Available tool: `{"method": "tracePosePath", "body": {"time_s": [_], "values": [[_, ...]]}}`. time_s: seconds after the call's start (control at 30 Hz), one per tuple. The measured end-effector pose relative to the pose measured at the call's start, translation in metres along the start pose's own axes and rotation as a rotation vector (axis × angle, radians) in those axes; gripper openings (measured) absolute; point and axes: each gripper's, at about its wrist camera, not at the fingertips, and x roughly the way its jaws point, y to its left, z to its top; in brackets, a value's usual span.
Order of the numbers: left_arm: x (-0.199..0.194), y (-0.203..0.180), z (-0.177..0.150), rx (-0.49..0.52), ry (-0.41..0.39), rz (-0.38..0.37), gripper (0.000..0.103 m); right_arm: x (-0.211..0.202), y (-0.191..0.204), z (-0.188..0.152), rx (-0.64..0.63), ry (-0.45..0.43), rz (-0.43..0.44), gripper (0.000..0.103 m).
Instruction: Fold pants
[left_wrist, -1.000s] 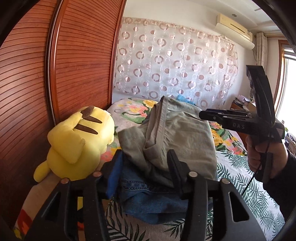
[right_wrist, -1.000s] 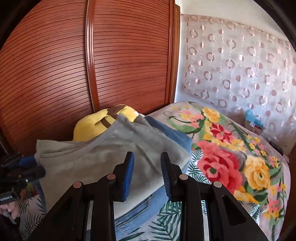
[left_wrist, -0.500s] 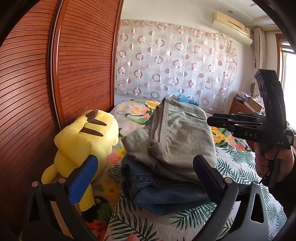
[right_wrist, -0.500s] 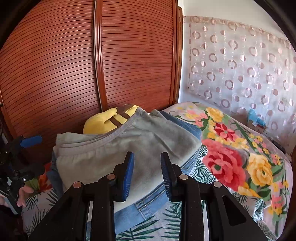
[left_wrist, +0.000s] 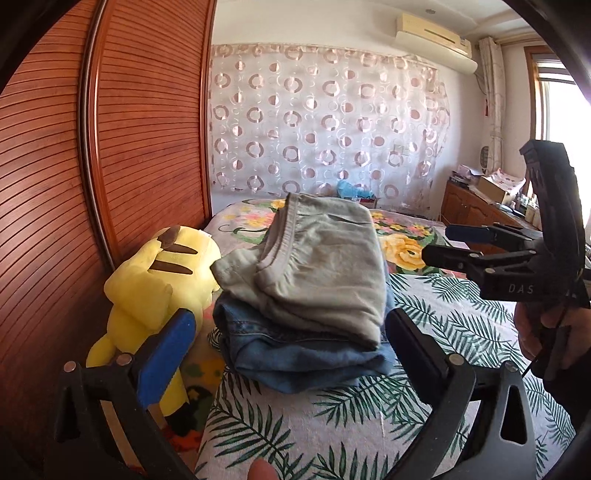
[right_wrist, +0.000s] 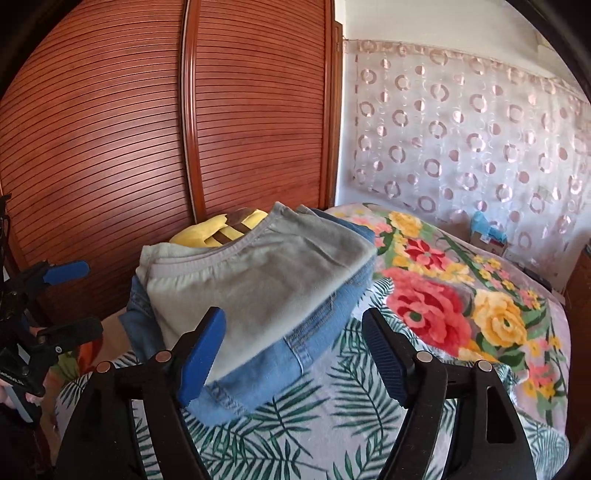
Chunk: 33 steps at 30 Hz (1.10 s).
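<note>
Both tools spread wide and empty over a finished pile: the left gripper (left_wrist: 291, 354) has its blue-padded fingers (left_wrist: 166, 354) parted to either side of the stack without touching it, and the right gripper (right_wrist: 291, 354) likewise stands agape, its left pad (right_wrist: 201, 354) overlapping the cloth's near edge in the view, though contact cannot be confirmed. Between them, the grey pants (left_wrist: 317, 269) lie folded into a compact rectangle, waistband toward the wardrobe side, resting squarely on top of folded blue jeans (left_wrist: 303, 358). Taking that stack as the landmark: a yellow plush toy (left_wrist: 155, 280) sits just beside it on the wardrobe side, the slatted wooden wardrobe (left_wrist: 110, 166) rises behind the toy, the floral bedspread (right_wrist: 443, 317) spreads out under and beyond the stack, and a circle-patterned curtain (left_wrist: 332, 133) hangs well behind it. Seen from the left wrist, the right tool hangs level with the stack on its far-from-wardrobe side. The fold looks complete. The risk now, as a judgement, is a careless exit: a finger sweeping low could catch the grey hem and drag the top layer open, or nudge the pile, which sits on soft bedding, toward the toy.
</note>
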Motion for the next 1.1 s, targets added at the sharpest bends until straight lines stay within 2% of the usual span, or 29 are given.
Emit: {"method": "tracePosePath", "body": {"time_s": [0.2, 0.37, 0.7, 0.97, 1.1], "values": [[-0.011, -0.02, -0.003, 0.04, 0.014, -0.032, 0.103, -0.034, 0.009, -0.019, 0.034, -0.006, -0.044, 0.079], [-0.017, -0.036, -0.005, 0.045, 0.027, -0.086, 0.103, -0.063, 0.017, -0.035, 0.077, -0.016, -0.087, 0.081], [-0.034, -0.085, -0.017, 0.103, 0.038, -0.176, 0.103, -0.121, 0.023, -0.072, 0.173, -0.023, -0.213, 0.082], [-0.044, -0.113, -0.03, 0.12, 0.051, -0.214, 0.103, -0.159, 0.038, -0.097, 0.242, -0.023, -0.314, 0.082], [-0.051, -0.122, -0.036, 0.121, 0.054, -0.22, 0.103, -0.173, 0.049, -0.101, 0.277, -0.029, -0.336, 0.083]]}}
